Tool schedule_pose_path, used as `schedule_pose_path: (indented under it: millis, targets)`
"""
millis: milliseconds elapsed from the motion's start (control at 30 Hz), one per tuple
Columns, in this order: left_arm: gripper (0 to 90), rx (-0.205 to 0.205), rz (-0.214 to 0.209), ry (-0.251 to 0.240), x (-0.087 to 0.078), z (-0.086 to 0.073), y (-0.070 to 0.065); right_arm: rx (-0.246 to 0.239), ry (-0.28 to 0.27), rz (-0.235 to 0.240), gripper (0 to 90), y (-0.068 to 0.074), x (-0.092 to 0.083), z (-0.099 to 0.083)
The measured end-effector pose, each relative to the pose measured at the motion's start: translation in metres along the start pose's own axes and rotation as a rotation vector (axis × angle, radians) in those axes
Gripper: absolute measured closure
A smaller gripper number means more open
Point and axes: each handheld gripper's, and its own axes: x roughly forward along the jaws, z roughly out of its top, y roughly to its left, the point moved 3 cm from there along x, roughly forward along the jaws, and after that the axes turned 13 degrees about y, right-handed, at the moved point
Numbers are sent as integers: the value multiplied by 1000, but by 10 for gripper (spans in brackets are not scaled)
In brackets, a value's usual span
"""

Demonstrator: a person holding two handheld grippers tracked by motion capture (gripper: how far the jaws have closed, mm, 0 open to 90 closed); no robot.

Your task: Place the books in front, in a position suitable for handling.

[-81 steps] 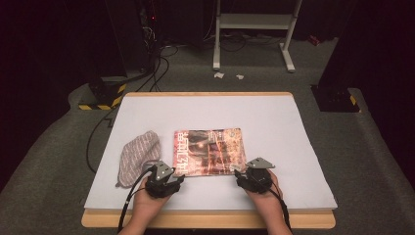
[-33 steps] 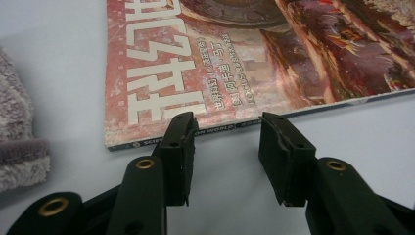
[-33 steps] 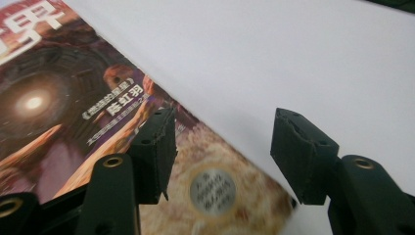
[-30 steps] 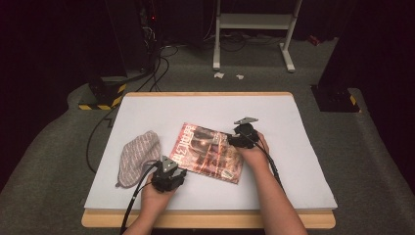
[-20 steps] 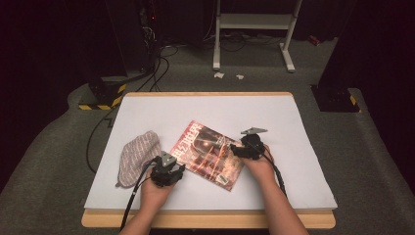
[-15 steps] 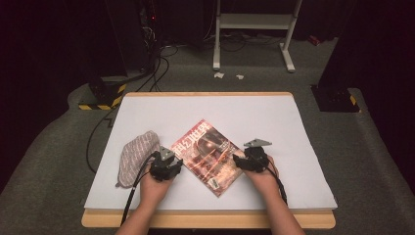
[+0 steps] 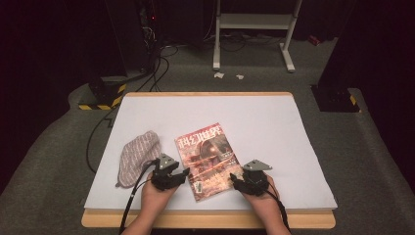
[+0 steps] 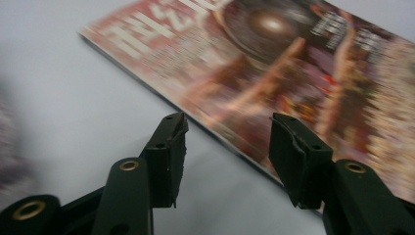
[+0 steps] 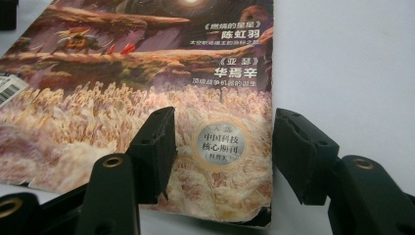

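Observation:
A magazine [image 7: 207, 159] with a reddish cover lies flat on the white table [image 7: 293, 142], its title toward the far side. My left gripper [image 7: 183, 173] sits at its near left edge. In the left gripper view the gripper [image 8: 230, 122] is open; its jaws have just been opening, and the magazine [image 8: 293, 63] has its edge running under the gap with no pad pressing on it. My right gripper [image 7: 235, 180] is at the near right corner. Up close, that gripper [image 9: 223, 117] is open, straddling the corner of the magazine [image 9: 147, 73]: one jaw over the cover, the other over the table.
A striped grey cloth pouch [image 7: 136, 155] lies just left of the magazine, beside my left hand. The table's wooden front edge [image 7: 205, 220] is close under both hands. A cable [image 7: 128, 208] trails from the left gripper. On the floor behind stand a white frame [image 7: 252, 22] and cables.
The magazine has turned clockwise, so its title now faces the far side. My right gripper swept from the far right toward the near edge. The left gripper stayed put and its jaws widened.

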Motion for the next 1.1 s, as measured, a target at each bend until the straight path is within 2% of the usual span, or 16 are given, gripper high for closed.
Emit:
schedule_pose_path:
  millis: [67, 167, 267, 433, 567, 600, 733, 833, 933, 1000, 1100]
  targets:
    - [456, 9, -8, 18, 4, -3, -5, 4, 8, 22, 423, 1, -1, -1]
    - [456, -17, -27, 20, 4, -2, -2, 2, 6, 12, 424, 6, -1, -2]
    - [457, -18, -27, 20, 5, -1, 2, -16, 7, 18, 431, 14, -1, -2]
    - [463, -17, -16, 27, 5, 3, 15, -61, -1, -26, 460, 33, -1, -1]
    - [468, 1, -8, 33, 4, 6, 27, -91, -4, -6, 479, 45, -1, -2]
    - [474, 0, -18, 26, 3, 3, 28, -97, -5, -3, 479, 47, -1, -3]
    - [465, 14, -10, 11, -5, -8, 25, -87, -19, 14, 485, 45, 0, 0]
    - [457, 21, -20, 13, -8, -13, 20, -68, -42, 1, 470, 41, 0, 4]
    - [447, 26, -24, 12, -8, -14, 17, -61, -26, -7, 465, 38, 5, 7]
    - [437, 22, -29, 19, -8, -15, 18, -56, -24, 17, 480, 39, 7, 7]
    - [435, 18, -49, 19, -9, -17, 17, -71, -21, 8, 479, 42, 7, 7]
